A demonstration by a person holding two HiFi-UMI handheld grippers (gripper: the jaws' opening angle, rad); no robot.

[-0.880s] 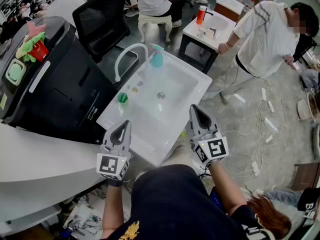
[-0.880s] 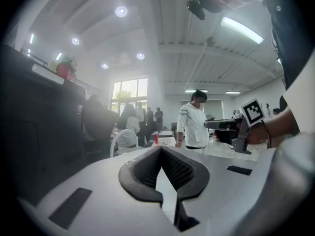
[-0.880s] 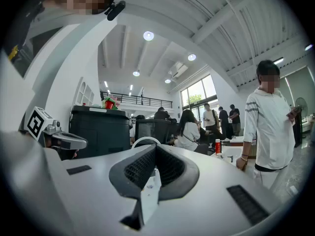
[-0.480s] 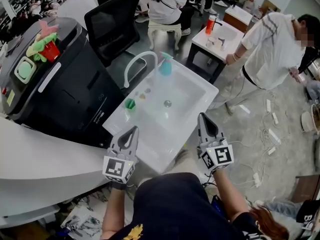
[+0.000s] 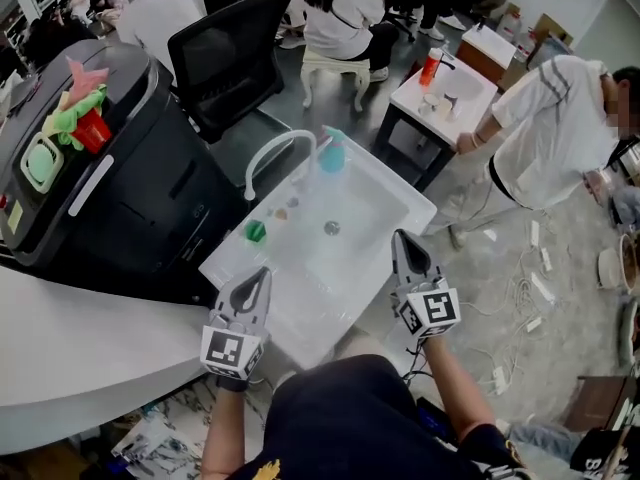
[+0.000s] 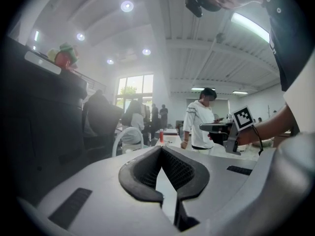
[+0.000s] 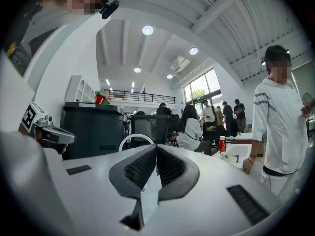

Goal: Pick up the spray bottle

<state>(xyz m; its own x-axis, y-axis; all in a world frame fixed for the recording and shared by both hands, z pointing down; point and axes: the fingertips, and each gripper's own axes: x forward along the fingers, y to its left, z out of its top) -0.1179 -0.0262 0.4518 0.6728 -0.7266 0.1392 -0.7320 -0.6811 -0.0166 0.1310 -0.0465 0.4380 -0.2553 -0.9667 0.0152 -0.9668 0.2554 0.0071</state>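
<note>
Little changed: left gripper (image 5: 260, 276) and right gripper (image 5: 403, 241) kept closed, empty, at near edge of sink (image 5: 385, 183); spray bottle (image 5: 333, 153) at far rim unreached.

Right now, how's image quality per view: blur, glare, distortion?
Head view: wide-angle bending toward the edges, the white sink nearly blown out, the spray bottle soft. Left gripper view: fisheye with dark corners, a milky haze throughout, the window glaring. Right gripper view: the same fisheye but crisper, with only the ceiling lamp clipped.
</note>
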